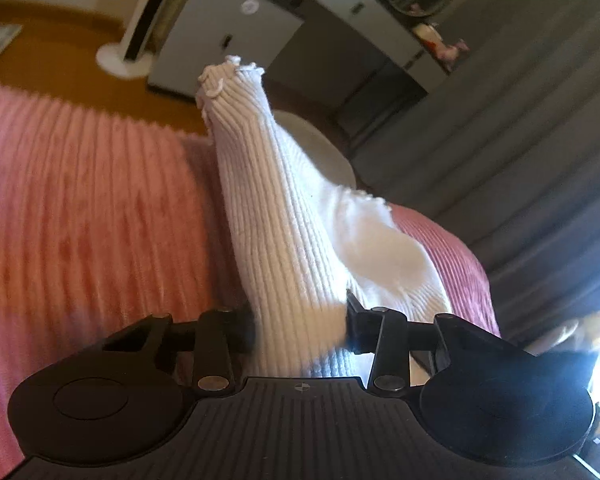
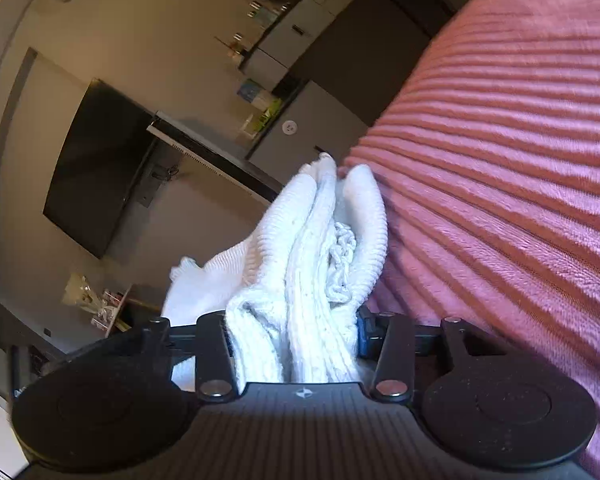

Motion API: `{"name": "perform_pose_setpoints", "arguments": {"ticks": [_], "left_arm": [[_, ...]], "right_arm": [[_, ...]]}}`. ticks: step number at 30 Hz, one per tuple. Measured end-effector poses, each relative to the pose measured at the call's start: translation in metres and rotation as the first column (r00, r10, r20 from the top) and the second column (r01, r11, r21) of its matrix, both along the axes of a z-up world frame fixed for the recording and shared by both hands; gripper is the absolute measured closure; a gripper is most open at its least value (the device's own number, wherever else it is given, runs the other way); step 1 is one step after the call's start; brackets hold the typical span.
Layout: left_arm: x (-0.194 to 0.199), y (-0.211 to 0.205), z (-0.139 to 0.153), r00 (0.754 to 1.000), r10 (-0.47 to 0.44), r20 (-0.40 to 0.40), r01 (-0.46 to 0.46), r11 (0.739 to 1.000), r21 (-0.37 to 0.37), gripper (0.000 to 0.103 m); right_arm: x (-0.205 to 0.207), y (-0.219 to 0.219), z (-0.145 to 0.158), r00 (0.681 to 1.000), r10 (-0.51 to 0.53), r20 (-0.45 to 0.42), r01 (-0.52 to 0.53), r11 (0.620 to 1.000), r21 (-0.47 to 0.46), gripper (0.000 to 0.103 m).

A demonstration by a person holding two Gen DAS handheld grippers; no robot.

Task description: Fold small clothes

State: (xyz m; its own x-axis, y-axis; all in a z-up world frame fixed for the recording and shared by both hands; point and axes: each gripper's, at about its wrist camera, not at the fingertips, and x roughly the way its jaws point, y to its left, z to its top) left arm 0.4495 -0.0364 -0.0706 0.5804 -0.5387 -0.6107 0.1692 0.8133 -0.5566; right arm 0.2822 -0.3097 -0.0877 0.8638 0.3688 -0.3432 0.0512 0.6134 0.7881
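With both tongs, left (image 1: 300,324) and right (image 2: 292,336), pinching the white sock (image 1: 268,200) above the pink blanket (image 1: 80,200), an uneven pull could slip the bunched knit free.

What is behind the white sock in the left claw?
Behind the sock held by the left claw lie a pink blanket and a grey cabinet. The sock covers the strip of blanket directly behind it.

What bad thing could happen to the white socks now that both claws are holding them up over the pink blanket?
The left gripper pinches only the bottom of its white sock, so it could slip down onto the pink blanket. The right gripper squeezes a crumpled white bundle, which may fold up lumpy.
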Motion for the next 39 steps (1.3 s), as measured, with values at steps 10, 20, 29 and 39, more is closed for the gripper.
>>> {"name": "perform_pose_setpoints", "arguments": {"ticks": [10,20,29,39], "left_arm": [[-0.074,0.038,0.04,0.997,0.063,0.051,-0.068,0.992,0.107,0.06],[-0.128,0.083,0.03,0.99,0.14,0.012,-0.139,0.966,0.217,0.058],[-0.147,0.089,0.013,0.97,0.243,0.006,-0.231,0.915,0.332,0.026],[-0.23,0.078,0.015,0.954,0.297,0.027,-0.289,0.899,0.328,0.022]], "right_arm": [[-0.035,0.05,0.034,0.992,0.128,0.006,-0.127,0.99,-0.056,0.061],[-0.075,0.114,0.038,0.962,0.266,-0.061,-0.273,0.947,-0.171,0.06],[-0.095,0.116,0.031,0.966,0.228,-0.125,-0.25,0.945,-0.212,0.049],[-0.136,0.087,0.051,0.974,0.172,-0.145,-0.194,0.968,-0.159,0.046]]}}
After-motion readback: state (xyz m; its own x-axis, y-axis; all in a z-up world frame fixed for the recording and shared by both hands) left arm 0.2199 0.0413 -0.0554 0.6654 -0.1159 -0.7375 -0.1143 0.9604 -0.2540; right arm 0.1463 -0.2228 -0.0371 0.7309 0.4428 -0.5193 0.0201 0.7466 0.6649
